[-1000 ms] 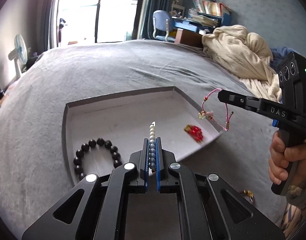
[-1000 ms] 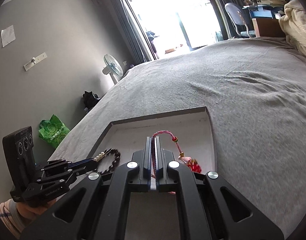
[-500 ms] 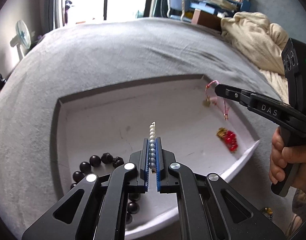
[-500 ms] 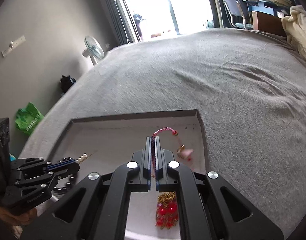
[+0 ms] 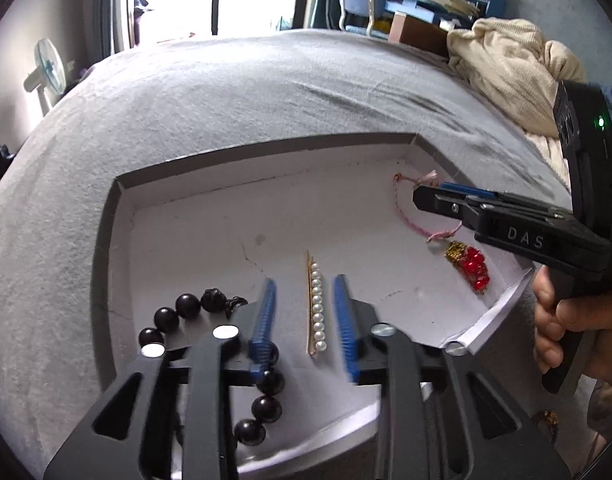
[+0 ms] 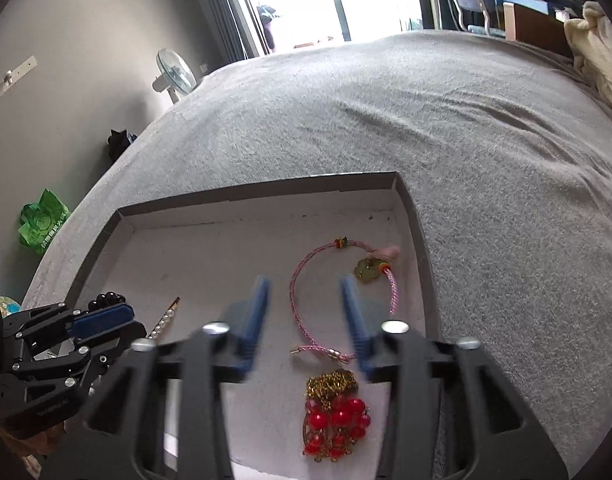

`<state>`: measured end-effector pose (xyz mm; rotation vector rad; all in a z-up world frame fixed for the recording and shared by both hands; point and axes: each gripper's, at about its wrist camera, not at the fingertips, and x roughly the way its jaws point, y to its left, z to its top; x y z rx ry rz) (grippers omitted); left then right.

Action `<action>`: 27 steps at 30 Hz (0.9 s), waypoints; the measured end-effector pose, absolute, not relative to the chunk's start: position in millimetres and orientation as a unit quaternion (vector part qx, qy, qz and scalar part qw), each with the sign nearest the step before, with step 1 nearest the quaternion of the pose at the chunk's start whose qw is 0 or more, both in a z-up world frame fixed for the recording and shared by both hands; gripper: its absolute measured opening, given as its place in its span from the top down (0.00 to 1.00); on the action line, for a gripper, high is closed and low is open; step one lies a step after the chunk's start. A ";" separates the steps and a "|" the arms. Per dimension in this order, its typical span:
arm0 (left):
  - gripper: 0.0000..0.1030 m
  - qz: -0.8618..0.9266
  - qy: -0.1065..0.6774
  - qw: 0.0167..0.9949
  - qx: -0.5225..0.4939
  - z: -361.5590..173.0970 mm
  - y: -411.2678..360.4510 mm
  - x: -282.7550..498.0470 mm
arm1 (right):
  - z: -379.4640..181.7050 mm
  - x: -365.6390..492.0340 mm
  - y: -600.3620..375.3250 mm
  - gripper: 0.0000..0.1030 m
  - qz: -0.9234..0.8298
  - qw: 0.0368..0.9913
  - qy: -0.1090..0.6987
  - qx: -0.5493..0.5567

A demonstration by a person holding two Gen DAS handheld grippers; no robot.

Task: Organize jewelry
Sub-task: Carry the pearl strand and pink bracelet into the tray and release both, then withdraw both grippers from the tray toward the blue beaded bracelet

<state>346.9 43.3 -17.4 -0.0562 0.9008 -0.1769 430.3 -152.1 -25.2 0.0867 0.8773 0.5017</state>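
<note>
A shallow grey tray (image 5: 265, 152) with a white floor lies on the grey bed; it also shows in the right wrist view (image 6: 257, 192). My left gripper (image 5: 306, 312) is open, with the pearl hair pin (image 5: 316, 308) lying flat on the tray floor between its blue pads. A black bead bracelet (image 5: 185, 308) lies at its left. My right gripper (image 6: 306, 312) is open over the pink cord bracelet (image 6: 301, 300), which lies on the tray floor. A red bead and gold chain piece (image 6: 334, 412) lies below it. The right gripper also shows in the left wrist view (image 5: 430, 196).
A cream blanket (image 5: 506, 64) is heaped at the far right of the bed. A small gold item (image 5: 546, 418) lies on the bed outside the tray, near the right hand. A fan (image 6: 173, 72) and a green bag (image 6: 43, 224) stand beside the bed.
Both grippers lowered into the tray and opened. The pearl pin and the pink bracelet were let go and now lie on the tray floor.
</note>
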 end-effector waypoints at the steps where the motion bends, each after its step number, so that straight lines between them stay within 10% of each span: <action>1: 0.64 -0.086 0.429 0.899 -0.029 -15.4 43.8 343.8 | -24.5 428.0 -152.3 0.56 0.240 0.874 0.420 0.041; 4: 0.58 -0.086 0.419 0.904 -0.029 -11.3 42.0 334.8 | -20.8 417.6 -155.7 0.56 0.245 0.878 0.409 0.041; 6: 0.19 -0.080 0.401 0.913 -0.021 -6.8 39.8 325.5 | -17.6 410.2 -158.8 0.51 0.250 0.881 0.400 0.043; 7: 0.16 -0.073 0.381 0.922 -0.016 -2.5 38.6 318.5 | -15.5 405.2 -161.2 0.49 0.250 0.884 0.394 0.043; 20: 0.08 -0.080 0.329 0.941 -0.016 16.6 30.2 276.6 | 14.3 345.5 -184.4 0.07 0.232 0.928 0.293 0.004; 27: 0.06 -0.071 0.319 0.945 -0.023 12.6 33.9 250.3 | 13.5 307.1 -192.2 0.05 0.228 0.936 0.267 -0.032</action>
